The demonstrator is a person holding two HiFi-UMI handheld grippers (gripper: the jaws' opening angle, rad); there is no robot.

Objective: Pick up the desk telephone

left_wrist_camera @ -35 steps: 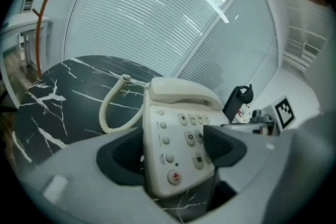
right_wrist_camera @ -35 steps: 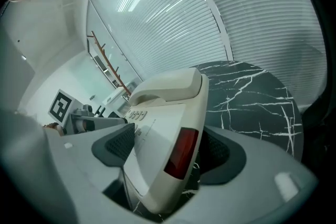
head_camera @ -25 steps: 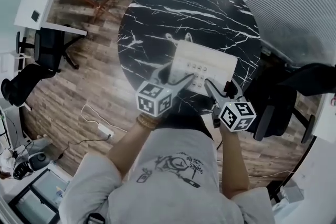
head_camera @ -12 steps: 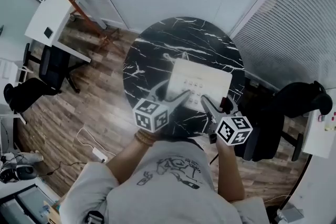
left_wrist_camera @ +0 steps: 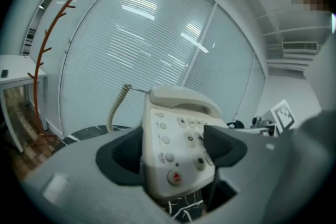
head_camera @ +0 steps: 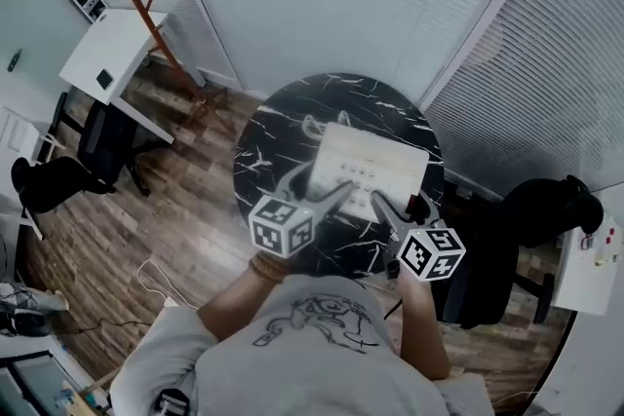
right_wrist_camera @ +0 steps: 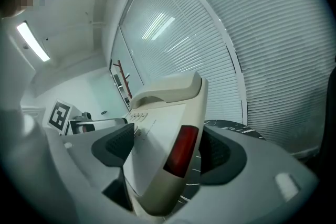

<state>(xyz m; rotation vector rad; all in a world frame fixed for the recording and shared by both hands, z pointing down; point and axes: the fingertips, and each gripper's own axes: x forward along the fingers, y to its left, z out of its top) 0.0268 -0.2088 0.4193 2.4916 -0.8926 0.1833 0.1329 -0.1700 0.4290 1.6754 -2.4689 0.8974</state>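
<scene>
We hold the smooth, cream plastic desk telephone (head_camera: 378, 163), boxy with a coiled cord (left_wrist_camera: 116, 107), above the round, white-veined black marble surface (head_camera: 278, 127). The left gripper (left_wrist_camera: 173, 148) and right gripper (right_wrist_camera: 167, 149) have ribbed dark jaws clamped on its near corners.

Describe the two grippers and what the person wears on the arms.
The left gripper and right gripper look alike: grey bodies, each carrying a white cube with black square markers. Their fingers are grey with dark, textured insides. The person wears a grey short-sleeved T-shirt with a printed drawing, and a bracelet on the left wrist.
</scene>
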